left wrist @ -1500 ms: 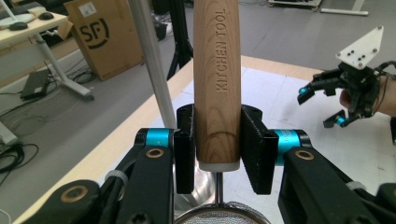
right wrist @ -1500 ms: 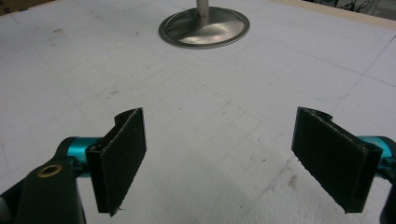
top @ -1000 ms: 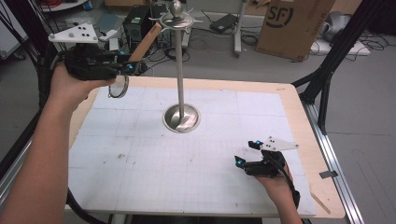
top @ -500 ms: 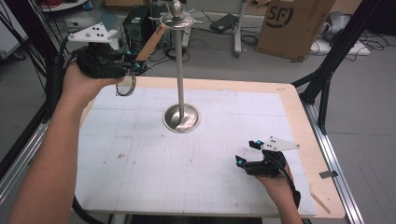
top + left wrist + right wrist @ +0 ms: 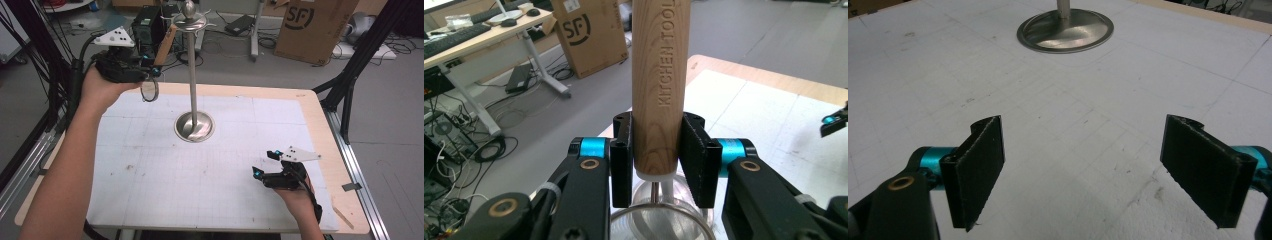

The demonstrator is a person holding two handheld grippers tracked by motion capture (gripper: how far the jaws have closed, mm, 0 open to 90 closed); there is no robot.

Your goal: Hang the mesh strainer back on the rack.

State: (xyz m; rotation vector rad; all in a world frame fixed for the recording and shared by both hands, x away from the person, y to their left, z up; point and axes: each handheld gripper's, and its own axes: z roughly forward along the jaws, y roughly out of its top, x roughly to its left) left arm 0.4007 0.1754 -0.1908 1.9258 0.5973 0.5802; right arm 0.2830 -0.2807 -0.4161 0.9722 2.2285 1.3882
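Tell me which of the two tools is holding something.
The left tool, raised near the stand's top: its jaws clamp a wooden-handled utensil. The right tool sits low over the table, jaws apart, empty.

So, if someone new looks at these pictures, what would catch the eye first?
Probably the tall metal stand rising from its round base in the middle of the white table. Next, the left gripper, raised at the far left, clamps a wooden handle stamped KITCHEN TOOL. The right gripper sits open, low over the table's near right.
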